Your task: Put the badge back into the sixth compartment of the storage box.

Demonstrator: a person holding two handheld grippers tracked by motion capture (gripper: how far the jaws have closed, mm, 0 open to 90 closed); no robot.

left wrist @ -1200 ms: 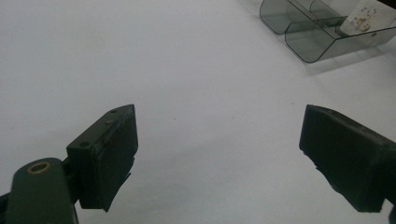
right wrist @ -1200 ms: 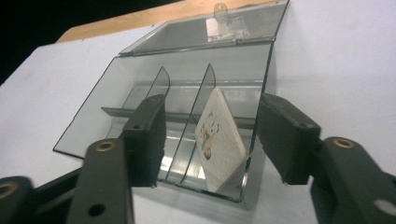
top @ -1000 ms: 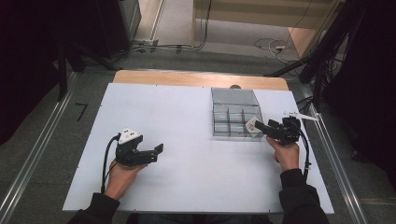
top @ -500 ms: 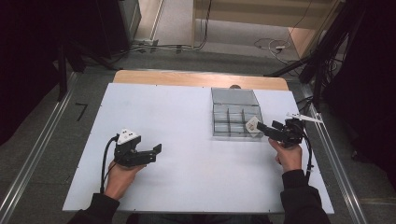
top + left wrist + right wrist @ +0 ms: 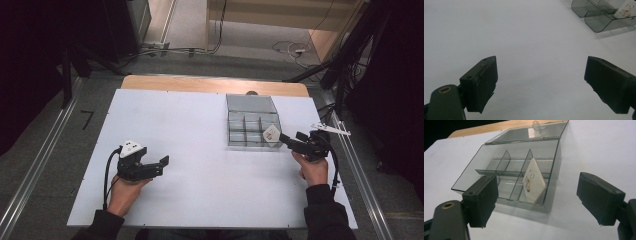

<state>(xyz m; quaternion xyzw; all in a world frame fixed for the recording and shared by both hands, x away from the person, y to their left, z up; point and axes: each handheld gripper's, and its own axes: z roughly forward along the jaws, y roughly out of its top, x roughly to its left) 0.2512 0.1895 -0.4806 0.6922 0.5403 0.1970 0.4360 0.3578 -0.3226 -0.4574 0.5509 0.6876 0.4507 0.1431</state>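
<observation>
Right gripper view, right claw (image 5: 537, 200) just spread, nothing betw pads, card (image 5: 533, 180) leaning in box (image 5: 499, 161) compartment, left claw (image 5: 159, 166) spread.

white table (image 5: 200, 130), clear compartment box (image 5: 250, 107)

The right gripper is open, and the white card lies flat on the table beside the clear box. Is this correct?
Not quite. The right gripper is open, but the white card is not flat on the table: it stands tilted inside a front corner compartment of the clear box, leaning on its wall. The right gripper view shows this.
</observation>
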